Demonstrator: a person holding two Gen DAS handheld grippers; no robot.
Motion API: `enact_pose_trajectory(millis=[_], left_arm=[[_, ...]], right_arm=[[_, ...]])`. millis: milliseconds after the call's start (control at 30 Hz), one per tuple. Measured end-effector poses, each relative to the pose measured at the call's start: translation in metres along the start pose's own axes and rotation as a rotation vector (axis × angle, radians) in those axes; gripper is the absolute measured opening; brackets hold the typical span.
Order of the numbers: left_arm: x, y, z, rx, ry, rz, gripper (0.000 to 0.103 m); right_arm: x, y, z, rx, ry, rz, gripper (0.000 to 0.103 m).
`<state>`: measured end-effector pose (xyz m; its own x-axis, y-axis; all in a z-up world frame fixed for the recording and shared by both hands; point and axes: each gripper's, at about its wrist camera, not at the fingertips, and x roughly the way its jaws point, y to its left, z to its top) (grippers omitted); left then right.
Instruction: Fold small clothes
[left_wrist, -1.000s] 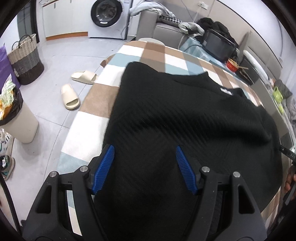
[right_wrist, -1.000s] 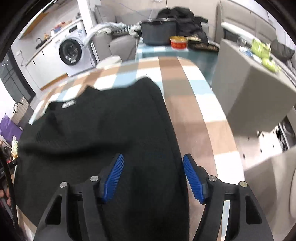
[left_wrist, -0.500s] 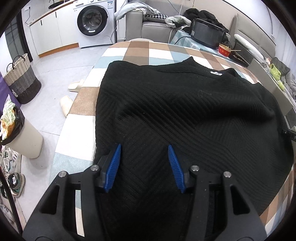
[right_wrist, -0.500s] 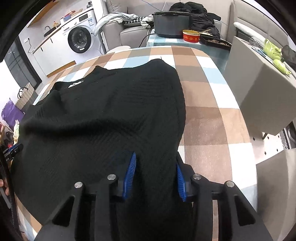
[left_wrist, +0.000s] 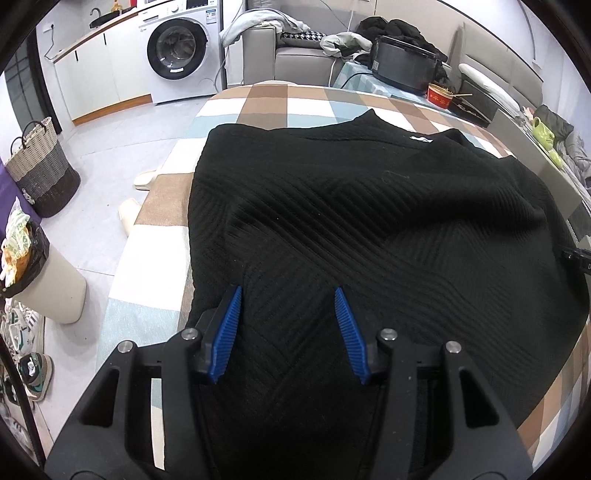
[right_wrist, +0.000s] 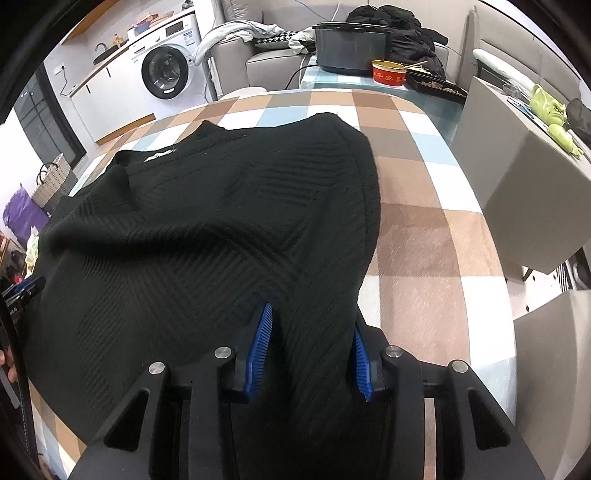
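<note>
A black ribbed knit sweater (left_wrist: 369, 229) lies spread on the checked table (left_wrist: 266, 99), neck with a white label at the far side. It also shows in the right wrist view (right_wrist: 207, 229). My left gripper (left_wrist: 288, 295) has its blue fingers part closed around the sweater's near hem at the left. My right gripper (right_wrist: 310, 317) has its fingers part closed around the hem at the sweater's right edge, with cloth bunched between them. Whether either pair grips the cloth firmly is not clear.
Checked cloth covers the table (right_wrist: 436, 221). A grey box (right_wrist: 517, 162) stands right of it. A bin (left_wrist: 40, 269), basket (left_wrist: 40, 166), slippers and shoes are on the floor left. A washing machine (left_wrist: 177, 55), sofa and black pot (right_wrist: 351, 44) are beyond.
Both grippers' fingers have narrowed onto the sweater's near hem. Both cameras have tilted up, showing more of the far room. The sweater has flattened somewhat.
</note>
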<state>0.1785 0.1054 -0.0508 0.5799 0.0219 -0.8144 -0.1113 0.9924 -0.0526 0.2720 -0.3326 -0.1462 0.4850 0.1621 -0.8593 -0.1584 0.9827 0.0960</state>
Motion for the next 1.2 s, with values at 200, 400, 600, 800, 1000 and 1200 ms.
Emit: enact_pose_trajectory(millis=[200,400,600,800,1000,1200], left_arm=[[-0.007,-0.001,-0.010,0.015,0.003,-0.002,0.048],[-0.025,-0.001,-0.034,0.025,0.006,-0.015,0.048],[-0.044,0.003,-0.060,0.035,0.017,-0.024,0.048],[-0.059,0.008,-0.077,0.036,0.036,-0.027,0.048],[-0.071,0.027,-0.064,-0.093,0.037,-0.131,0.048],[-0.084,0.024,-0.034,-0.116,-0.033,-0.173,0.065]], right_arm=[[-0.010,0.002,-0.017,-0.002,-0.013,0.015,0.041],[-0.028,0.006,-0.048,0.005,-0.004,0.035,0.041],[-0.052,0.016,-0.093,0.005,0.011,0.041,0.041],[-0.072,0.030,-0.127,-0.028,0.074,0.047,0.047],[-0.089,0.018,-0.104,-0.003,0.037,-0.002,0.053],[-0.096,0.021,-0.048,0.024,-0.072,0.008,0.063]])
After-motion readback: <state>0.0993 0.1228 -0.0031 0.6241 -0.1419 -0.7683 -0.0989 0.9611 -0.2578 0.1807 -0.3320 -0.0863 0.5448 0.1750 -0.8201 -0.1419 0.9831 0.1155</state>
